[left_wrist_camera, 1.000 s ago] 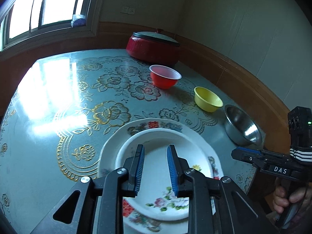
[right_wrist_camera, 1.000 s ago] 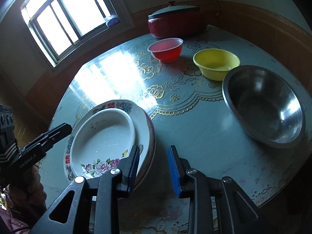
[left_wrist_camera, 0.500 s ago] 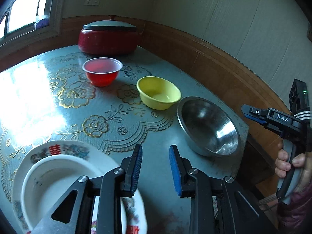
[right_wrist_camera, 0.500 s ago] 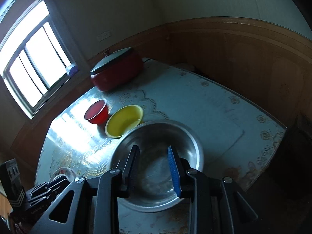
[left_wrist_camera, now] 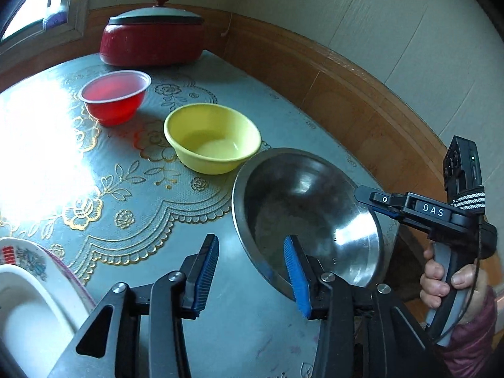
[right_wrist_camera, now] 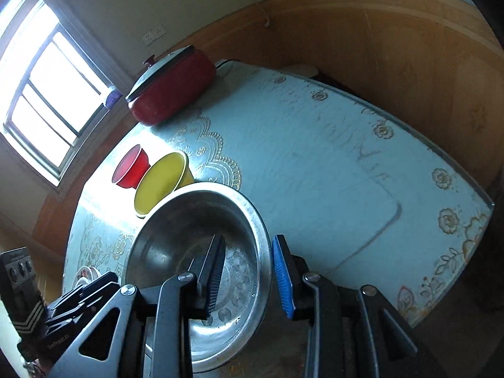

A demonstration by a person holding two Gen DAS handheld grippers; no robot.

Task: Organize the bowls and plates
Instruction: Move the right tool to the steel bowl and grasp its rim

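Both grippers are open, holding nothing, straddling opposite rims of the steel bowl: seat left gripper and right gripper deeper, then close evenly.

My jaws now spread wider, both grippers closing on the steel bowl, straddling its rim.

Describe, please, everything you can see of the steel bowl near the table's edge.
The steel bowl is wide, round and shiny, with a flat rolled rim and an empty, smudged inside. It sits upright on the table, next to the yellow bowl. The left gripper and right gripper are both open, each with one finger inside the rim and one outside; contact is not clear.
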